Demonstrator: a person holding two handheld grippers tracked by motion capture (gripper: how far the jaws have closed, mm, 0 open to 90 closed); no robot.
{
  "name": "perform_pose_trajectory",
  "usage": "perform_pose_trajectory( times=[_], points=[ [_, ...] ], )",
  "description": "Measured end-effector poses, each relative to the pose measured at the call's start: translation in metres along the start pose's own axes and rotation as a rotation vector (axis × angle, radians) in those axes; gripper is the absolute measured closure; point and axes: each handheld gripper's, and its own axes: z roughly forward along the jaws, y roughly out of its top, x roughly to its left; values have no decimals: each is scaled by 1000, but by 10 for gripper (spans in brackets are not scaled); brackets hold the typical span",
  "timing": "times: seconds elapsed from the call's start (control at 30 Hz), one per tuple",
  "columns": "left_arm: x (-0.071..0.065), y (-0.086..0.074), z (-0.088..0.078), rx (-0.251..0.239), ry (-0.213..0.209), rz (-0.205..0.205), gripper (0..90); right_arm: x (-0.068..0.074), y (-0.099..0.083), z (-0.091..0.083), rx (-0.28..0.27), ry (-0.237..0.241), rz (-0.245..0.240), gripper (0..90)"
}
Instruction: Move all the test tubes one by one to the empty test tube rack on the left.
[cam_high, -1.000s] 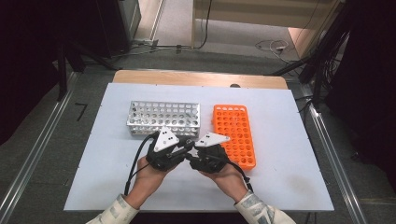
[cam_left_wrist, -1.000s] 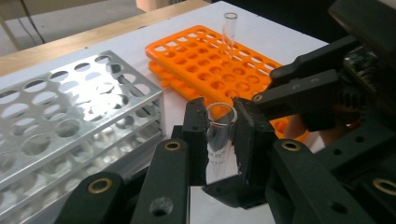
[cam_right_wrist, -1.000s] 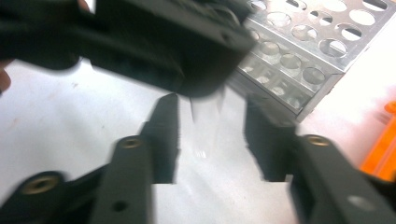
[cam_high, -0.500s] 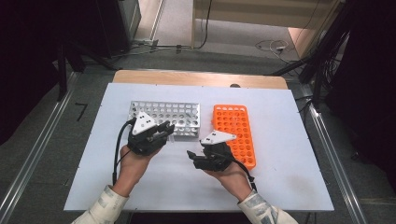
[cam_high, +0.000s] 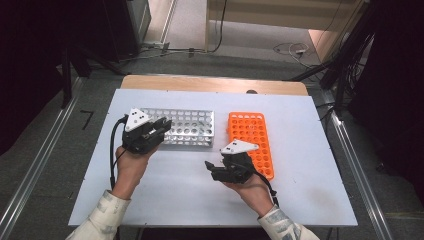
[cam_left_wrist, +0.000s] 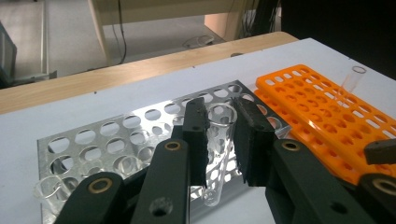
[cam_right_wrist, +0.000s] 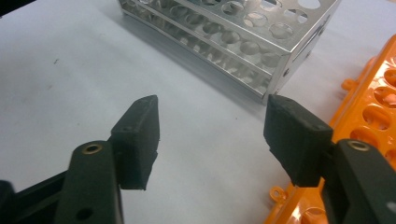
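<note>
White table (cam_high: 300, 190) on a wooden top, dark room, cables on the floor at 12 o'clock. Left gripper (cam_left_wrist: 219, 128) clamps a clear test tube (cam_left_wrist: 218, 140) above the metal rack (cam_high: 192, 127); tube hard to see from high. Right gripper (cam_right_wrist: 212, 135) jaws, just opening, hold nothing, orange rack (cam_high: 250, 140) at 3 o'clock.

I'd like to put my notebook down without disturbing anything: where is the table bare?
Bare: right of the orange rack, left of the metal rack, and the strip behind both. Crowded: the front middle, with the left gripper and right gripper.

Clear test tube (cam_left_wrist: 218, 144), upright, gripped
</note>
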Motion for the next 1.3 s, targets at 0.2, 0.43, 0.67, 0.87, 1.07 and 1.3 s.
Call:
perform_pose_trajectory(
  times=[0.2, 0.43, 0.67, 0.87, 1.07, 1.3],
  points=[
    [5, 2, -1, -17, 31, -2, 754, -3, -1, 0, 2, -18, 17, 253],
    [8, 4, -2, -35, 65, 6, 754, -4, -1, -1, 2, -27, 27, 220],
    [10, 5, 1, -44, 88, 11, 754, -5, -2, -3, -4, -27, 31, 220],
    [13, 6, 4, -43, 96, 8, 754, -5, -4, -3, 3, -27, 30, 220],
    [17, 6, 8, -43, 111, 2, 754, -6, -5, -4, 2, -27, 35, 220],
    [18, 3, 14, -36, 119, 6, 753, -5, -5, -4, 5, -25, 32, 220]
  ],
)
